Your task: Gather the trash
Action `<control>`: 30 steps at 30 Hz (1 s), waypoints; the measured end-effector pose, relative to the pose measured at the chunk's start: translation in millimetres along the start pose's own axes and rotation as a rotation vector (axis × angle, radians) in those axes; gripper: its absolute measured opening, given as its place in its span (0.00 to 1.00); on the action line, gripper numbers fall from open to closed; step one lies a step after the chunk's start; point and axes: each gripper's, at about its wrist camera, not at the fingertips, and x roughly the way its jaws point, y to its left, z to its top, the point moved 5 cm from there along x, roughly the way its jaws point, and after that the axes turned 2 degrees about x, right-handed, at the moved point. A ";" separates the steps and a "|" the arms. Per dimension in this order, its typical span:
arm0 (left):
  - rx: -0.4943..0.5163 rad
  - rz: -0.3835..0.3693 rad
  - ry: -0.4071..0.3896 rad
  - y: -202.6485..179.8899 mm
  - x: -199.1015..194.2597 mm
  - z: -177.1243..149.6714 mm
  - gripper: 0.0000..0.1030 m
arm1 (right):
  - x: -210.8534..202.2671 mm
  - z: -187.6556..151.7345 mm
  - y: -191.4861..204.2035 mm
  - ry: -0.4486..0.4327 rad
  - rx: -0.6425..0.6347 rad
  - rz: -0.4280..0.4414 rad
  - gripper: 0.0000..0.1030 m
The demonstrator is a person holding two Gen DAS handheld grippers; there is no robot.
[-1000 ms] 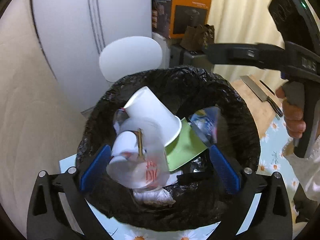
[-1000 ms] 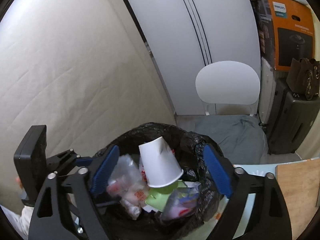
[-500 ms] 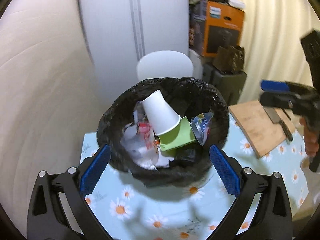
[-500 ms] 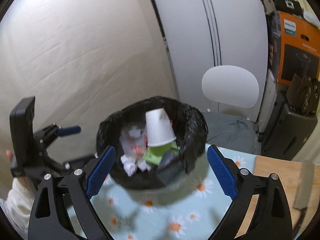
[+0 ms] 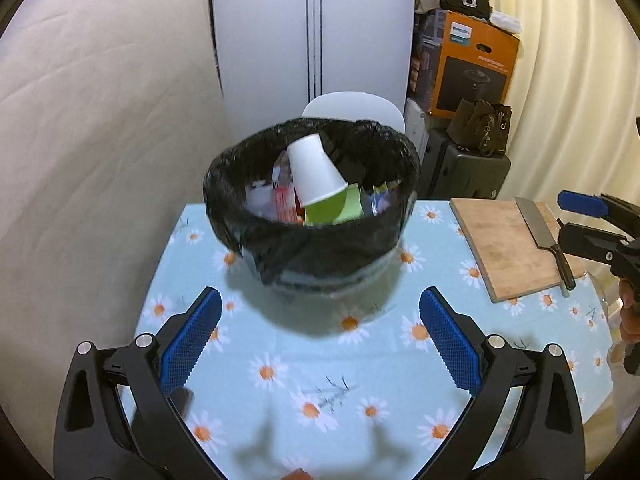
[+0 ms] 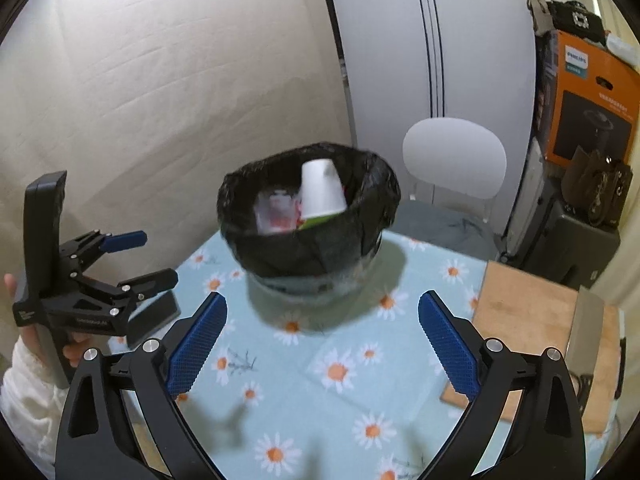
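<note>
A trash bin lined with a black bag (image 5: 320,240) (image 6: 308,252) stands at the far side of the daisy-print table. Inside lie an upturned white paper cup (image 5: 314,174) (image 6: 321,188), a green carton (image 5: 336,208) and several wrappers. My left gripper (image 5: 320,340) hovers over the table in front of the bin, open and empty; it also shows at the left of the right wrist view (image 6: 140,256). My right gripper (image 6: 322,338) is back from the bin too, its jaws opening wide with nothing between them; its fingertips (image 5: 580,204) show at the right edge of the left wrist view.
A wooden cutting board (image 5: 508,248) (image 6: 524,312) with a cleaver (image 5: 540,232) lies on the table's right side. Behind the bin stand a white chair (image 6: 454,156), an orange box (image 5: 476,64) and dark luggage (image 5: 468,176). A person's sleeve (image 6: 24,392) is at the left.
Both grippers have pulled back from over the bin, which now looks smaller and farther off. More of the tablecloth and the cutting board has come into view.
</note>
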 end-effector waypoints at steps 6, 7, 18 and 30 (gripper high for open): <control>-0.043 0.050 0.043 3.6 -5.0 -24.6 0.94 | -4.8 -20.5 -1.8 0.041 -0.027 -0.037 0.92; -0.046 0.065 0.055 5.1 -3.5 -26.8 0.94 | -5.7 -22.3 -1.5 0.039 -0.035 -0.044 0.92; -0.018 0.087 0.053 5.4 -14.3 -33.5 0.94 | -16.0 -24.6 8.3 0.006 -0.035 -0.038 0.92; 0.001 0.100 0.044 2.5 -20.3 -37.3 0.94 | -19.7 -30.9 23.9 0.011 -0.053 -0.046 0.92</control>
